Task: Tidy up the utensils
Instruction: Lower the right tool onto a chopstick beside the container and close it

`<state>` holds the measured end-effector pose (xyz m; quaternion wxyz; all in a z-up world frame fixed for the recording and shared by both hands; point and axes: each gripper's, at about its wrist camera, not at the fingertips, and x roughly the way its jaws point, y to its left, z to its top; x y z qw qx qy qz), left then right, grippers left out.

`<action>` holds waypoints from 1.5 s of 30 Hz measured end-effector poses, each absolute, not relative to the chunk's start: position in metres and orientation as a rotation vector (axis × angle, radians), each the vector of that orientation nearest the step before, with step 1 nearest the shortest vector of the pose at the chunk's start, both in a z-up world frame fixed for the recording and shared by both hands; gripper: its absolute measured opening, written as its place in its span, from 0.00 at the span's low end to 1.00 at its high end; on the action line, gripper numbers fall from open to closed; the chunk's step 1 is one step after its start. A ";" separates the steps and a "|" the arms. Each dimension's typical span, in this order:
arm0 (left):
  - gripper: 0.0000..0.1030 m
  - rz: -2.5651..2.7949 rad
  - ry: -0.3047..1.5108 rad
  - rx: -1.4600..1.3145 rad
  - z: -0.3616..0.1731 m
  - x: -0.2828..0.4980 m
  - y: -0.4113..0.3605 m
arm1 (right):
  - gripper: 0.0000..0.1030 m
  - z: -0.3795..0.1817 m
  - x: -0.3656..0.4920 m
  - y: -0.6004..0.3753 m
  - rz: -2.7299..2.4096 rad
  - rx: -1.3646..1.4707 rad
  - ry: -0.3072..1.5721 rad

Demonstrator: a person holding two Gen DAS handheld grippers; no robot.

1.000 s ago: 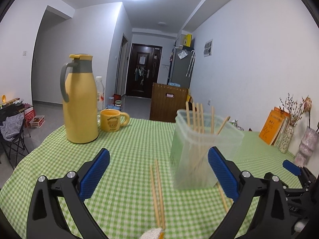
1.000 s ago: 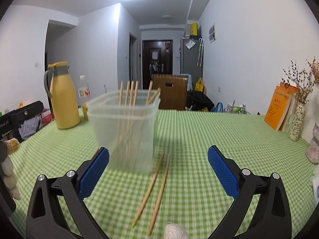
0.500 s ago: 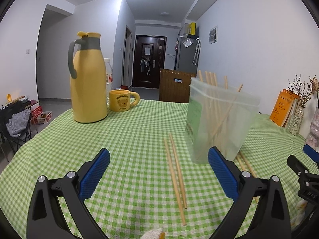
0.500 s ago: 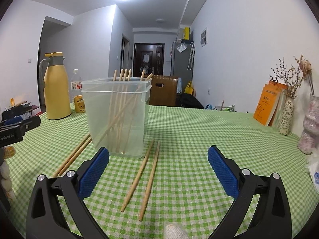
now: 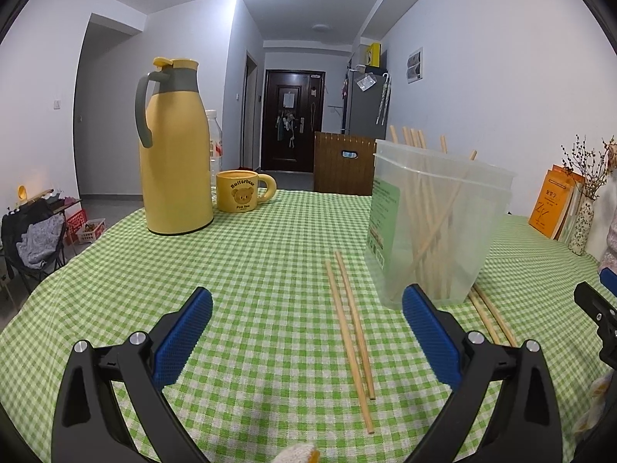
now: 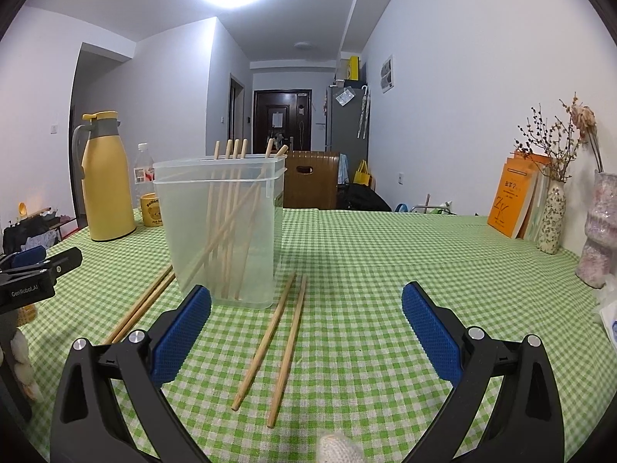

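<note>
I have two grabbers, and both are wide open with nothing in them. My left gripper (image 5: 306,333) shows at the bottom of the left picture, and my right gripper (image 6: 306,332) at the bottom of the right picture.

In the middle of the right picture stands a clear plastic tub (image 6: 223,231) with some chopsticks already standing inside. Two loose chopsticks (image 6: 270,341) lie flat on the green checked tablecloth (image 6: 385,270), just below the tub and between my right grabber's blue pads. Two more chopsticks (image 5: 351,332) lie in the lower middle of the left picture, just left of the tub.

I think these sticks are light, thin, stiff and smooth. They lie flat on soft cloth, so they could roll or slip away when I pinch. I would grab one near its middle, so it does not tip down at one end. The tub looks light too, so a bump may knock it over.

The yellow jug (image 5: 175,154) and yellow mug (image 5: 241,191) sit far back on the left, well out of my way.
</note>
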<state>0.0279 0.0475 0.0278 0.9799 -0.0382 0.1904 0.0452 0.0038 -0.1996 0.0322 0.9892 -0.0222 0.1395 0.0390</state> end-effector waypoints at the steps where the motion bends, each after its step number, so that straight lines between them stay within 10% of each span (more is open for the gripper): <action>1: 0.93 0.092 0.380 -0.072 0.029 0.028 0.046 | 0.93 0.032 0.004 -0.199 0.077 -0.045 0.281; 37: 0.93 0.103 0.338 -0.084 0.033 0.018 0.047 | 0.93 0.046 0.069 -0.262 0.059 0.065 0.648; 45: 0.93 0.099 0.339 -0.097 0.032 0.016 0.049 | 0.43 0.020 0.112 -0.226 0.174 0.011 0.857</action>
